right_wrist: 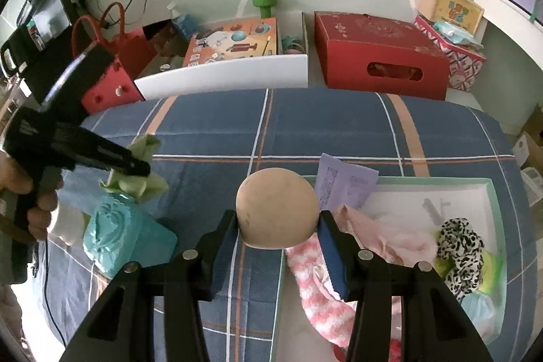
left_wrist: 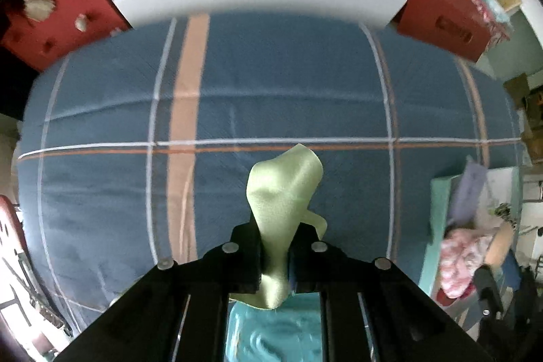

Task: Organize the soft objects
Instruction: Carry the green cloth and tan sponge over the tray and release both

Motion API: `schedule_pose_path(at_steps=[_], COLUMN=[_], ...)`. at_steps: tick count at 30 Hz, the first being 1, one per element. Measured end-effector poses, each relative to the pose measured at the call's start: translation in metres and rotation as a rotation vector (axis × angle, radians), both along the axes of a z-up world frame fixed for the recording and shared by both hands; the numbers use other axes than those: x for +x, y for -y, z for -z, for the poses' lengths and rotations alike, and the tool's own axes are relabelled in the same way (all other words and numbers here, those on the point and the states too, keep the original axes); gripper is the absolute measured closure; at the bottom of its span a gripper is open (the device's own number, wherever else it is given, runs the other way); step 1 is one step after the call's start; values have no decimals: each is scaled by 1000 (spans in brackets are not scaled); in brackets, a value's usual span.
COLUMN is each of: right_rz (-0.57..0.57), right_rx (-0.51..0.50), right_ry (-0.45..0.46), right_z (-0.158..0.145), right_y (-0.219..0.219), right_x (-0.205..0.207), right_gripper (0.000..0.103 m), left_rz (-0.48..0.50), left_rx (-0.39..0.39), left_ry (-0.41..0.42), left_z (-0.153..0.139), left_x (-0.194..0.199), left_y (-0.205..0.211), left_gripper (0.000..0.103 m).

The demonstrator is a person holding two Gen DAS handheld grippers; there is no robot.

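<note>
My left gripper (left_wrist: 275,255) is shut on a light green cloth (left_wrist: 283,192) and holds it above a teal embossed pad (left_wrist: 271,335) on the blue plaid bed. In the right wrist view the left gripper (right_wrist: 144,167) holds the green cloth (right_wrist: 142,185) over the teal pad (right_wrist: 112,229). My right gripper (right_wrist: 277,226) is shut on a beige soft ball (right_wrist: 276,207), held just left of a mint-rimmed box (right_wrist: 492,189) with pink striped fabric (right_wrist: 315,287), a pink cloth (right_wrist: 383,236) and a black-and-white scrunchie (right_wrist: 461,246).
The blue plaid bedspread (right_wrist: 322,128) fills the middle. A white panel (right_wrist: 224,77), red boxes (right_wrist: 380,53) and a toy box (right_wrist: 234,39) line the far edge by the wall. A lilac paper (right_wrist: 342,182) leans on the mint box.
</note>
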State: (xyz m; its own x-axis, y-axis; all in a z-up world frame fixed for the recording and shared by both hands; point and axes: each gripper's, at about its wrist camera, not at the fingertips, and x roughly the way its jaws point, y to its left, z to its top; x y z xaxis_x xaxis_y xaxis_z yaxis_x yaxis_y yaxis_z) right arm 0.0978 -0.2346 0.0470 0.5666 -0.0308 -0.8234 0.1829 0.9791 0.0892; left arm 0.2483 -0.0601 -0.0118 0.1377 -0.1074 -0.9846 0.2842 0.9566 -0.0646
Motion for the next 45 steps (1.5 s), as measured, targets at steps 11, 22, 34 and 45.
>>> schedule_pose_path(at_steps=[11, 22, 34, 45], right_rz=[41, 91, 200, 307], right_rx=[-12, -21, 30, 77], right_ry=[56, 101, 16, -72], right_z=[-25, -40, -6, 31], right_y=[9, 26, 66, 110], right_x=[-38, -89, -127, -131], right_gripper=[52, 52, 52, 52], left_rz=[-11, -7, 99, 227], left_rx=[-129, -186, -256, -273], left_ry=[171, 299, 255, 195], left_z=[-80, -106, -64, -4], left_x=[-55, -124, -190, -210], left_y=[14, 41, 99, 157], left_gripper=[92, 92, 92, 91])
